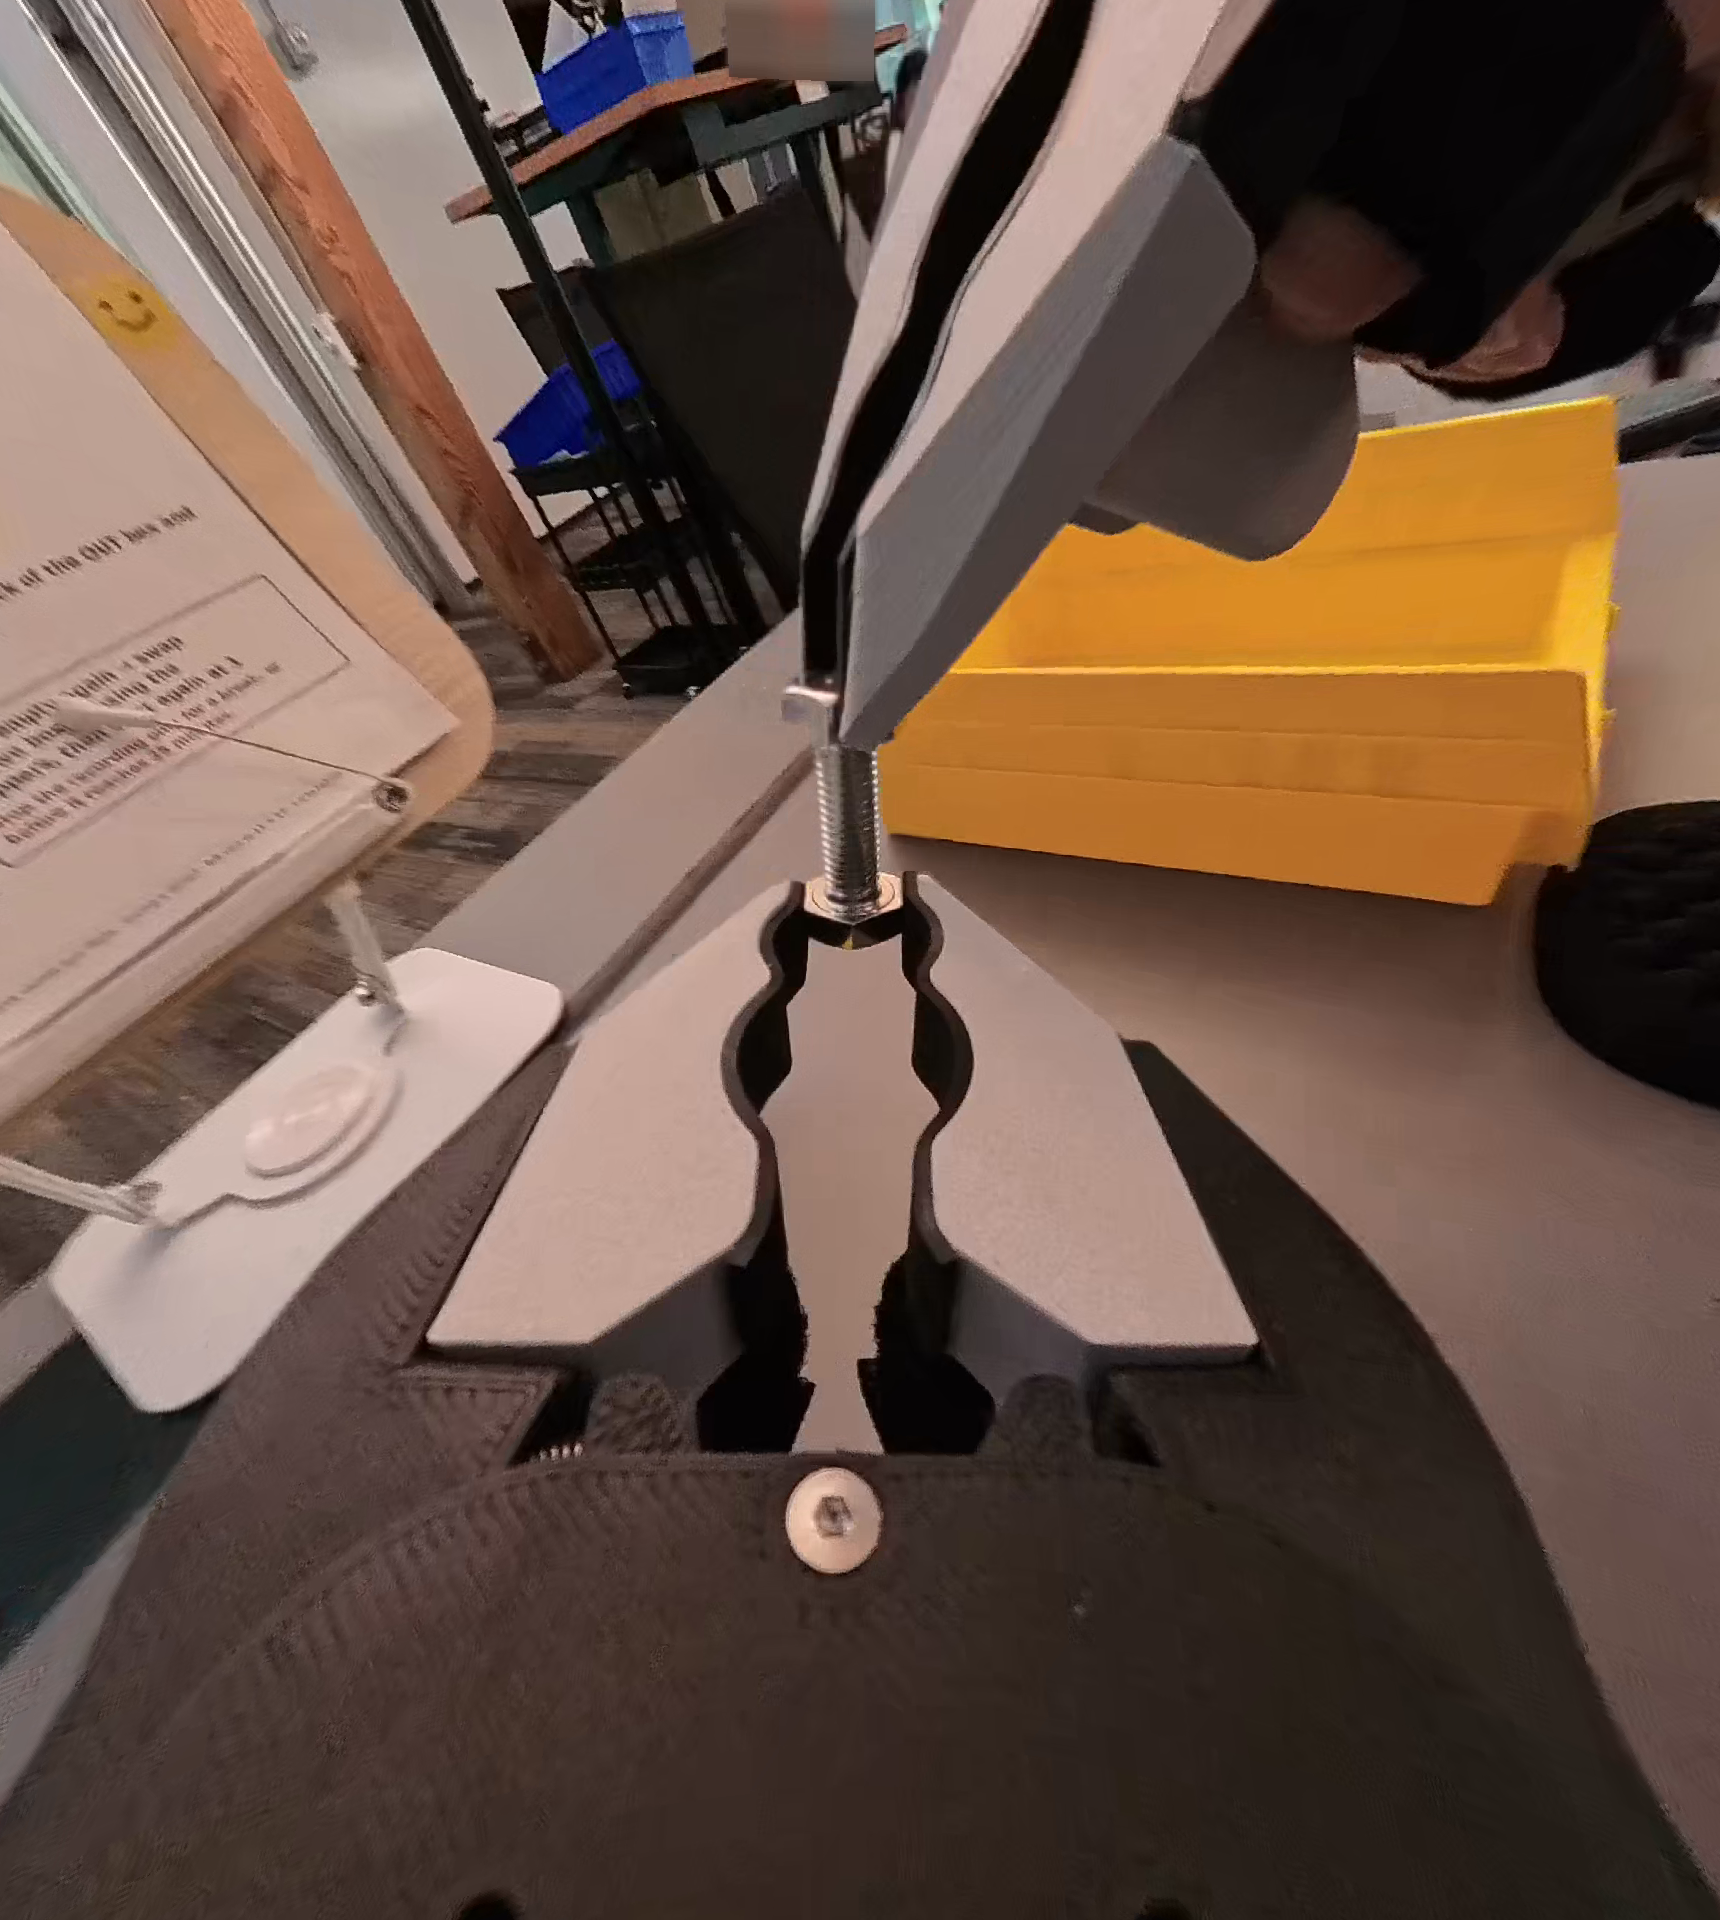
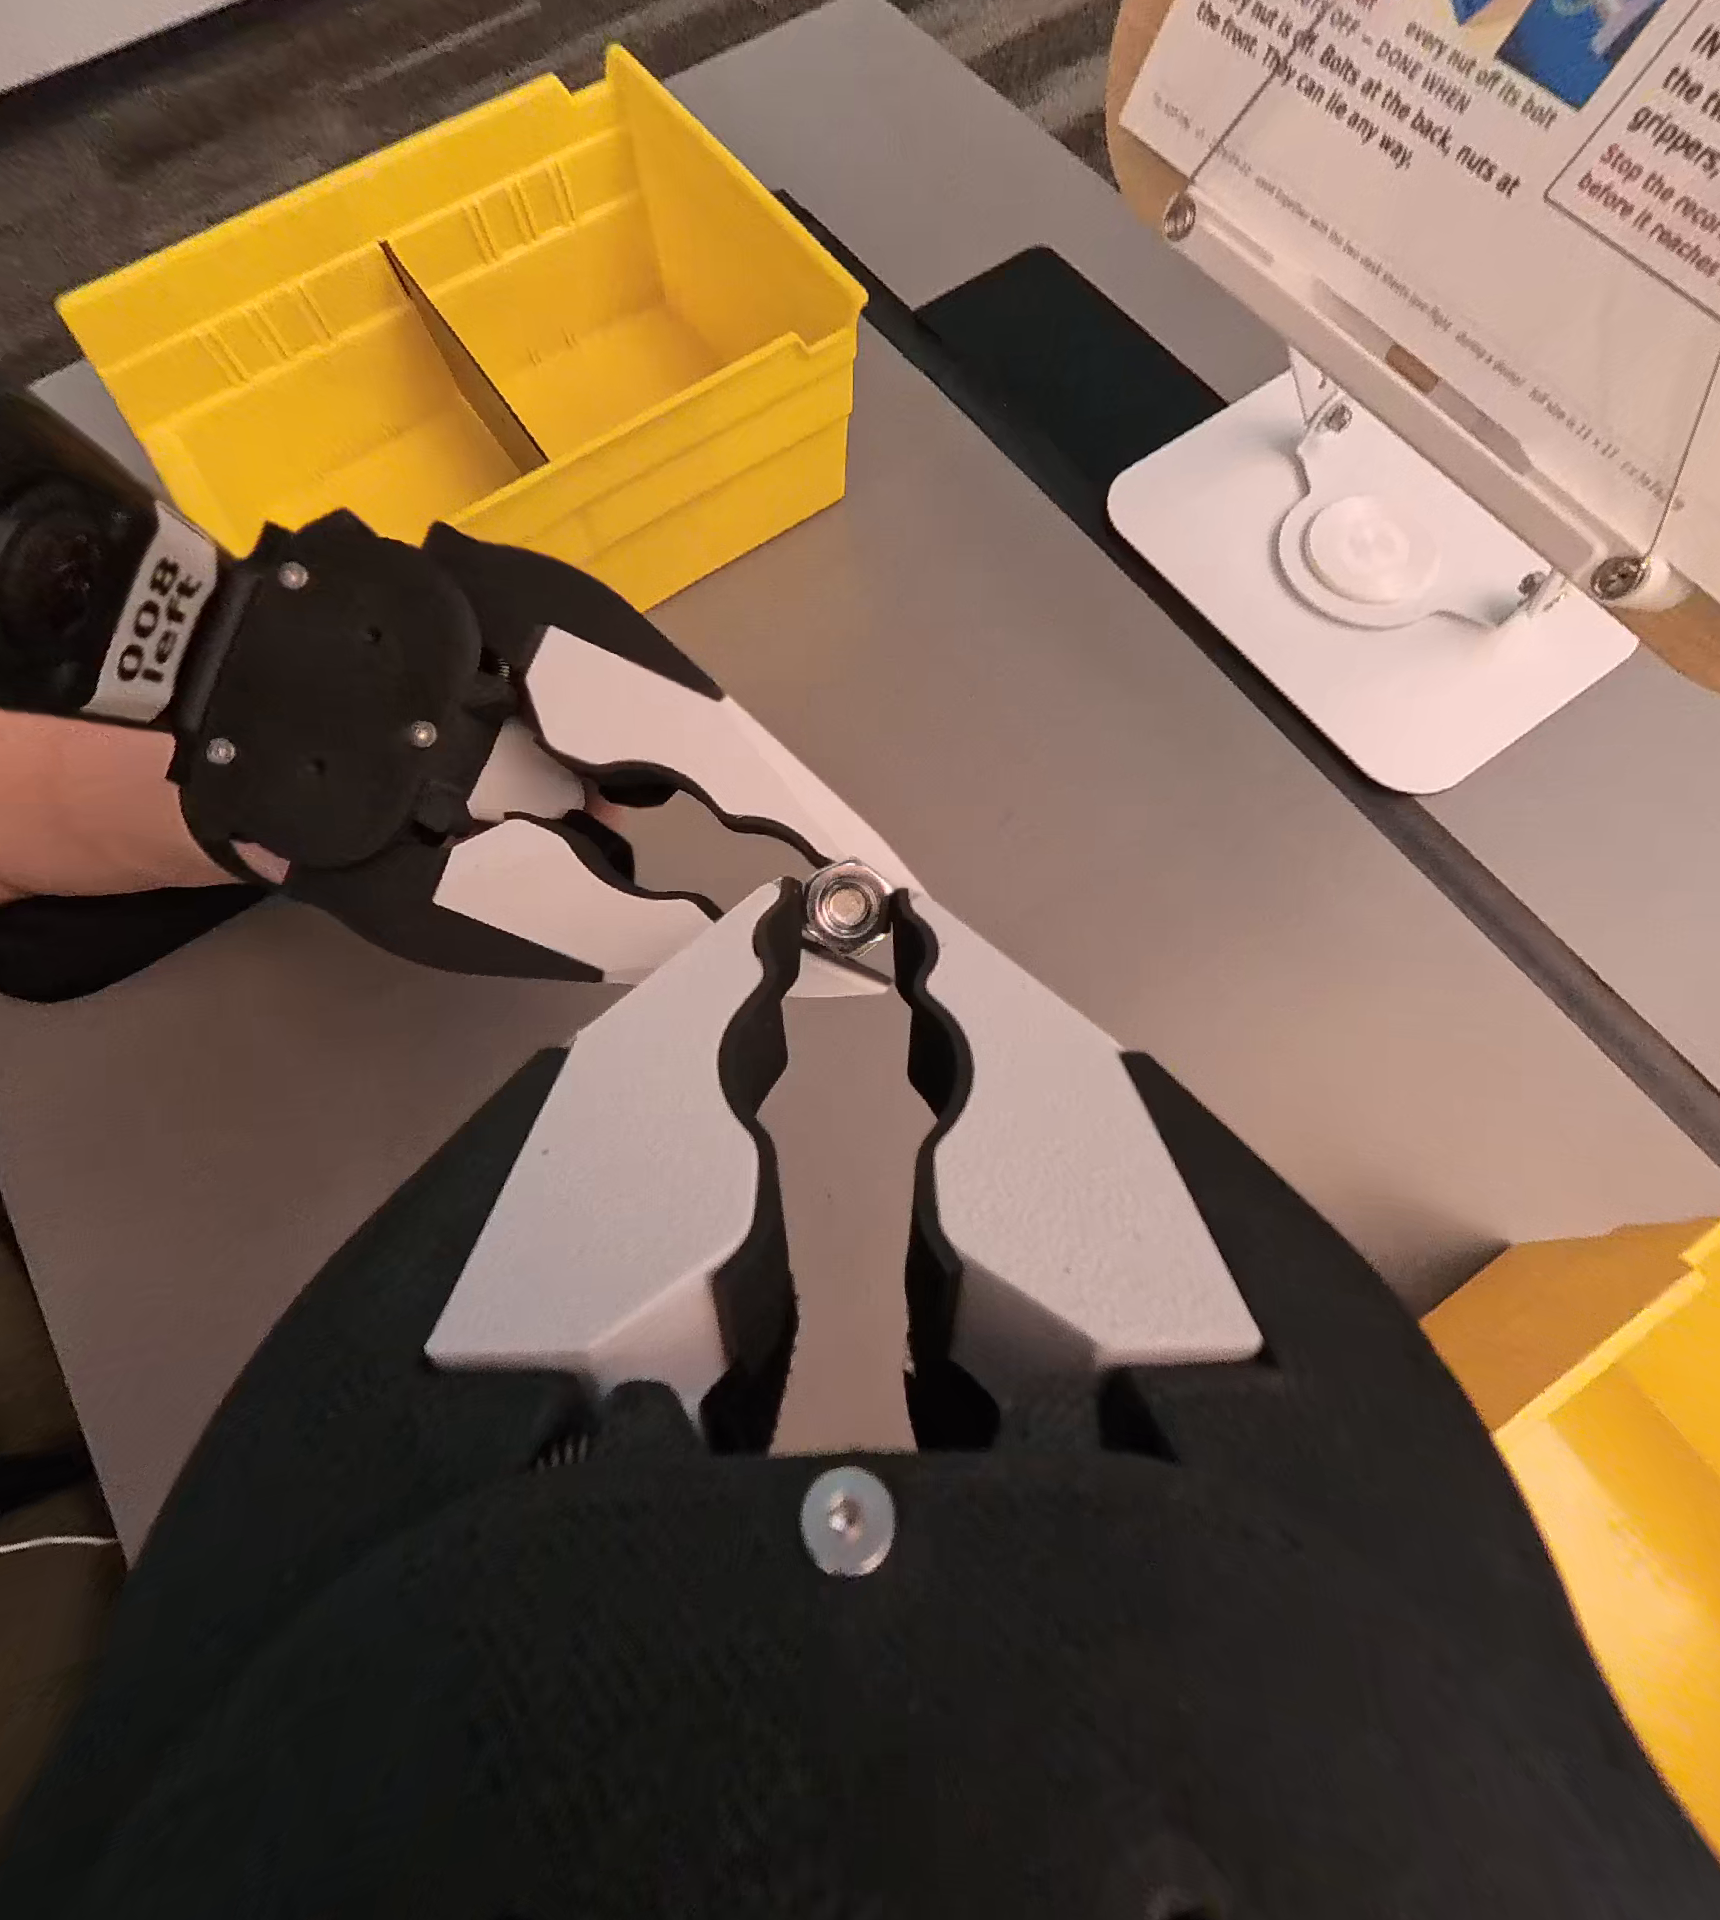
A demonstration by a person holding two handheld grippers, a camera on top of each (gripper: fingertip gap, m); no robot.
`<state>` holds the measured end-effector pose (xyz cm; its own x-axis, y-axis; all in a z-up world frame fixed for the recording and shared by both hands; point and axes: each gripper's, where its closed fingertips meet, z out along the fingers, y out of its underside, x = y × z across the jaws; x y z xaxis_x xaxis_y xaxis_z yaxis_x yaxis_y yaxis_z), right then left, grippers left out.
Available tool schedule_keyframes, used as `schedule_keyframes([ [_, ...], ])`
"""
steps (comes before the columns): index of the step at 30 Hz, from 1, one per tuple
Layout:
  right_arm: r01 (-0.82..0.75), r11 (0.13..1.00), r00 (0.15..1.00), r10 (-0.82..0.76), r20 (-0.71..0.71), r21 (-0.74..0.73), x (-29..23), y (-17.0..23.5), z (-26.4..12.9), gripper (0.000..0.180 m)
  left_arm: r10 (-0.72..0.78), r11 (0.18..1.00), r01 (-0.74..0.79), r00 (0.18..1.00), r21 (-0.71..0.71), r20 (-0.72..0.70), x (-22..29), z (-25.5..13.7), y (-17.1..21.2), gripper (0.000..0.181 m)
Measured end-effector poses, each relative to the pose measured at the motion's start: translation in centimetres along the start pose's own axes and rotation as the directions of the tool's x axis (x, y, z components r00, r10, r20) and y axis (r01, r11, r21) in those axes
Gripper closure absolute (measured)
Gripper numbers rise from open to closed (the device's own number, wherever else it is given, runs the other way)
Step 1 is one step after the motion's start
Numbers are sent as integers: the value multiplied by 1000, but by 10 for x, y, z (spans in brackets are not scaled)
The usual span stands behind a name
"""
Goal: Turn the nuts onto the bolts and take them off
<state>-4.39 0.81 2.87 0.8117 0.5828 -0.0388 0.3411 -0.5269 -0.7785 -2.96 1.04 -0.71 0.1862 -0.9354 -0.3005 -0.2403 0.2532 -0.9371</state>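
Note:
In the left wrist view my left gripper (image 1: 851,906) is shut on a silver hex nut (image 1: 851,902) at its fingertips. A threaded bolt (image 1: 845,821) stands upright with its lower end in the nut. My right gripper (image 1: 823,707) comes down from above and is shut on the bolt's head. In the right wrist view my right gripper (image 2: 840,920) looks down along the bolt and grips its hex head (image 2: 840,906) end-on. The left gripper (image 2: 778,881) reaches in from the left, its tips under the right fingers. The nut is hidden there.
An empty yellow bin with a divider (image 2: 482,343) stands on the grey table (image 2: 1043,675); it also shows in the left wrist view (image 1: 1251,707). Another yellow bin (image 2: 1666,1507) is at lower right. An instruction sheet on a white stand (image 2: 1355,582) and a black round pad (image 1: 1687,956) flank the work. The grippers are tip to tip, or close to it.

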Motion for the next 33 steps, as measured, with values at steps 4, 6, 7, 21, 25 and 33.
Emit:
schedule_keyframes([
  [4,-6,999,1000,6,-21,-46,3,8,4,163,-83,997,83,995,-6,-46,7,4,7,165],
  [6,0,998,1000,-1,-25,-55,4,9,5,163,-112,994,112,992,-4,-64,8,6,9,165],
  [7,2,998,1000,-3,-26,-56,5,10,6,163,-122,992,122,990,-4,-69,9,6,9,165],
  [21,29,998,999,-30,-21,-49,6,8,7,163,-121,993,121,990,-4,-68,7,6,10,165],
  [25,32,998,999,-33,-23,-49,6,8,8,160,-118,993,118,991,-2,-64,6,6,10,165],
  [33,106,993,994,-105,-12,46,3,-7,-5,139,-120,993,121,991,13,-54,0,2,5,165],
])
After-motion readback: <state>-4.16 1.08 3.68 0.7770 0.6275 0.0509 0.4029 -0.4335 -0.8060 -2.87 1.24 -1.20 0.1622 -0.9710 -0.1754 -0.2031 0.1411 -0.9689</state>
